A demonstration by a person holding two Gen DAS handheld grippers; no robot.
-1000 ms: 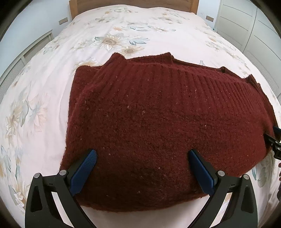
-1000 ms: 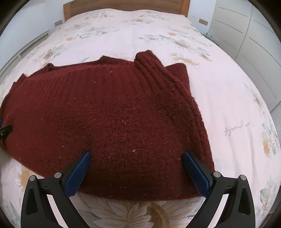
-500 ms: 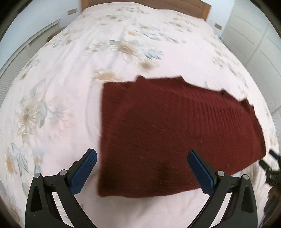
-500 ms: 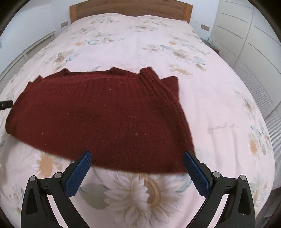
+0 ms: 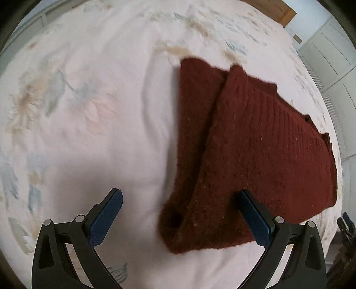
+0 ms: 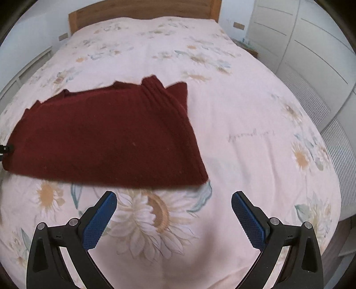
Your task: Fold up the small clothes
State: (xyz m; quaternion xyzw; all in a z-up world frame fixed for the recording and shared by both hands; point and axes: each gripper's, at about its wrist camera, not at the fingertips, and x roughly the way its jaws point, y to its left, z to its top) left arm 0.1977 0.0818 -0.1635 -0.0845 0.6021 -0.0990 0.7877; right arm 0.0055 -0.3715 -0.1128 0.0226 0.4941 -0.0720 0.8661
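A dark red knitted sweater [image 5: 255,155] lies folded on the bed, with a sleeve laid along its left side. It also shows in the right wrist view [image 6: 106,137], left of centre. My left gripper [image 5: 182,213] is open and empty above the sweater's near left corner. My right gripper [image 6: 173,217] is open and empty over bare bedding, just in front of the sweater's near edge. The other gripper's tip shows at the right edge of the left wrist view [image 5: 344,222].
The bed has a pale floral cover [image 6: 244,111] and a wooden headboard [image 6: 142,11] at the far end. White wardrobe doors [image 6: 300,44] stand to the right. A white rail [image 6: 33,64] runs along the bed's left side.
Both grippers have pulled back from the sweater and risen. The left one has swung left, so the sweater now sits to the right in its view. The sweater lies still.
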